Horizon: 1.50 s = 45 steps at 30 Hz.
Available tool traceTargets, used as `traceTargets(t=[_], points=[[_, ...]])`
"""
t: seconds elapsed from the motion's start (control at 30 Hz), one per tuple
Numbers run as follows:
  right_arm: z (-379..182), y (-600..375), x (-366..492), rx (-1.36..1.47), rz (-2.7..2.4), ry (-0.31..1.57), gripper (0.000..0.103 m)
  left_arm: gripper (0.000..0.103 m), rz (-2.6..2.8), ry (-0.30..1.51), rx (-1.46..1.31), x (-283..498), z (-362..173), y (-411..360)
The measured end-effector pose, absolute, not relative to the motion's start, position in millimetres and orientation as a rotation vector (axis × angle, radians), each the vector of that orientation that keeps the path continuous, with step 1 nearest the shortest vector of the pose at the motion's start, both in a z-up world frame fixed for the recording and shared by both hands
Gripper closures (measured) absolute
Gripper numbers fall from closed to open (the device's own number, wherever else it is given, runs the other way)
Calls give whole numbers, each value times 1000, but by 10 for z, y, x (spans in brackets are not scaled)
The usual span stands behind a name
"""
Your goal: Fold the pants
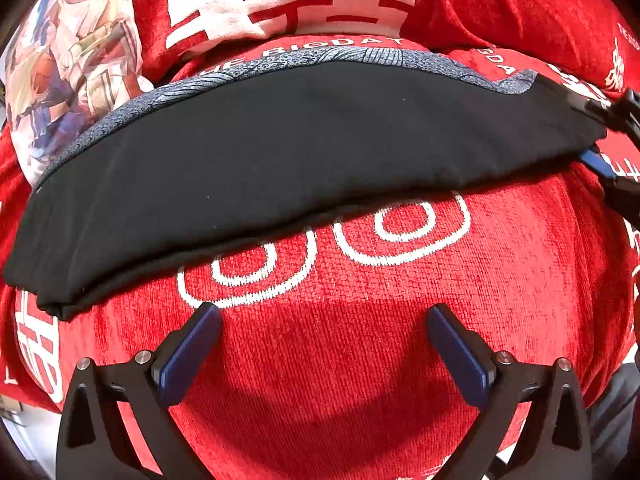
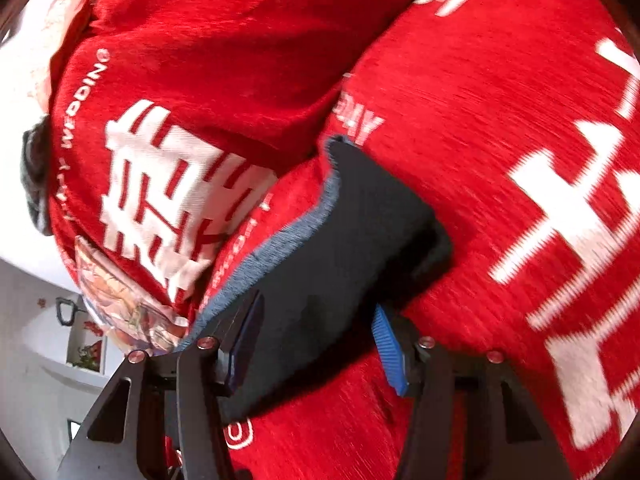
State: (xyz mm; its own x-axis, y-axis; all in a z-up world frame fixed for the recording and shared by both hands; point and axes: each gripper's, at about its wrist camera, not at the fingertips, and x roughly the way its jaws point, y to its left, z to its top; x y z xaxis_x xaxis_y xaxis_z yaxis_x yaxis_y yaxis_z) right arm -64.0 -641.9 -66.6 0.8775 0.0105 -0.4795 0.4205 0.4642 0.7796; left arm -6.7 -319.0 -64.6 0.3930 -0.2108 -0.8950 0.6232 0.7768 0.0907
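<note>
While the left gripper (image 1: 322, 316) hangs with jaws apart and empty over the red blanket (image 1: 400, 340), the folded black pants (image 1: 280, 152) lie at 12 o'clock; the right gripper (image 2: 320, 324) straddles their end, jaws apart, pads apparently not pressing.
</note>
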Motion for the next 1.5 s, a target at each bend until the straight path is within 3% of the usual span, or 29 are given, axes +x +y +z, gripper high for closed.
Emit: traceTargets(t=[0.2, 0.6, 0.97, 1.07, 1.17, 1.4, 1.5], points=[[-638, -6375, -463, 1001, -295, 506, 40, 0, -558, 1043, 473, -62, -622, -3217], [-922, -6186, -789, 1337, -159, 451, 40, 0, -556, 1042, 482, -63, -617, -3234], [-677, -6311, -573, 1098, -396, 362, 38, 0, -527, 949, 373, 148, -133, -3225], [-687, -6410, -551, 1114, -341, 389, 45, 0, -518, 945, 360, 346, -60, -3444], [-703, -6472, -548, 1100, -300, 437, 83, 0, -494, 918, 378, 470, -22, -3715], [-847, -6541, -487, 1127, -227, 498, 80, 0, -437, 914, 447, 649, -275, -4058], [-754, -6505, -474, 1081, -241, 499, 83, 0, -473, 901, 476, 630, -494, -4092]])
